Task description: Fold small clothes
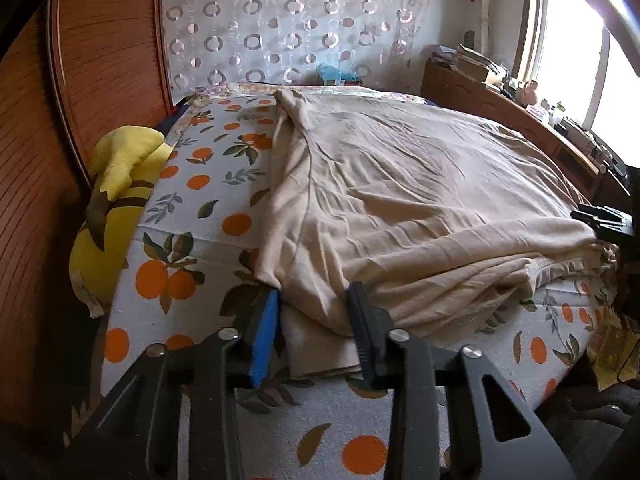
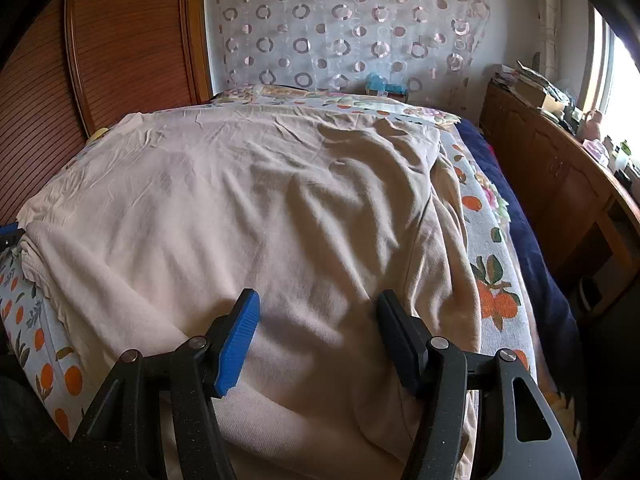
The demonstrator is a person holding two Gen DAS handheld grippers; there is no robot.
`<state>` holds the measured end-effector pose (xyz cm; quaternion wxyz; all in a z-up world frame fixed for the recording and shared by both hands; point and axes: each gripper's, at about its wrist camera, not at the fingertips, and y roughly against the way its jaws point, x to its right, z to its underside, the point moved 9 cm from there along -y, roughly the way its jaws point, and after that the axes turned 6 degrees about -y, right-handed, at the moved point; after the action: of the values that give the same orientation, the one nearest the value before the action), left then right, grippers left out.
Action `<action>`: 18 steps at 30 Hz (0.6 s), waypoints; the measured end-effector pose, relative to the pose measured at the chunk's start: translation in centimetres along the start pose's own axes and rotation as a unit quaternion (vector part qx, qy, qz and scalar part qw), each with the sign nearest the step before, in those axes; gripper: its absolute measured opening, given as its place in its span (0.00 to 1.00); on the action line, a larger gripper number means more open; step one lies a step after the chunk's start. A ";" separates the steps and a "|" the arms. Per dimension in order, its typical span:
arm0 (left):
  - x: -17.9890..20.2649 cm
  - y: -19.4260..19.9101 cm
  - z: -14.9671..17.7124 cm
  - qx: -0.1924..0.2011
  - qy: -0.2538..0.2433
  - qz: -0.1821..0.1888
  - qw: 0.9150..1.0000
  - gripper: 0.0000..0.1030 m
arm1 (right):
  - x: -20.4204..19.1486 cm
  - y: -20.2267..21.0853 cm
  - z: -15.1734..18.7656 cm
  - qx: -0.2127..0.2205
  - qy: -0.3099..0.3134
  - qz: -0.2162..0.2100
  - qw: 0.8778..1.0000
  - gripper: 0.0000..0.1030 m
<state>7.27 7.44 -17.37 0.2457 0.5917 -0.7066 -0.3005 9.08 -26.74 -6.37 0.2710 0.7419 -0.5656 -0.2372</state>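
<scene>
Evidently the beige garment (image 1: 400,200) had been spread flat on the bed so its edges could be reached from the near side. It lay across the orange-print sheet (image 1: 192,208), wrinkled, with its near hem doubled into a few loose layers right at the bed's front edge.

The left gripper (image 1: 316,320) sat low at that hem, its jaws parted, the blue pad and the black one standing on either side of the garment's near corner. Nothing was pinched yet; it looked placed to close on that corner.

The right gripper (image 2: 316,320) hovered over the cloth further along the same edge, jaws wide apart and gripping nothing, the fabric lying slack beneath them. I judged the two were spaced along the hem so the cloth could be lifted evenly and carried over for a fold.

A yellow plush toy (image 1: 116,200) was wedged between the bed and the wooden wardrobe (image 1: 100,60), well clear of the work.
</scene>
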 end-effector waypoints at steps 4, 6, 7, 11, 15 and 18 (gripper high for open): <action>-0.3 0.0 0.0 0.003 0.002 0.003 1.000 0.17 | 0.0 0.0 0.0 0.000 0.000 0.000 1.000 0.61; 0.4 0.1 0.1 0.002 -0.008 0.022 1.000 0.07 | 0.0 0.0 0.0 0.000 0.000 0.000 1.000 0.61; 0.5 0.1 0.0 0.002 -0.011 0.021 1.000 0.06 | 0.0 0.0 0.0 0.000 0.000 0.000 1.000 0.61; 1.2 1.0 -0.9 0.017 -0.016 0.025 0.999 0.05 | 0.0 0.0 -0.1 0.000 -0.001 0.001 1.000 0.61; 2.2 3.1 -3.4 0.057 -0.018 0.039 0.997 0.05 | 0.1 0.0 -0.1 0.001 -0.001 0.000 1.000 0.61; 3.1 4.3 -5.2 0.083 -0.021 0.053 0.995 0.05 | 0.2 0.0 -0.1 0.001 -0.001 -0.001 1.000 0.61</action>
<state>7.44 4.16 -10.71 0.1968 0.5655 -0.7641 -0.2399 9.21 -26.87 -6.28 0.2695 0.7424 -0.5655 -0.2377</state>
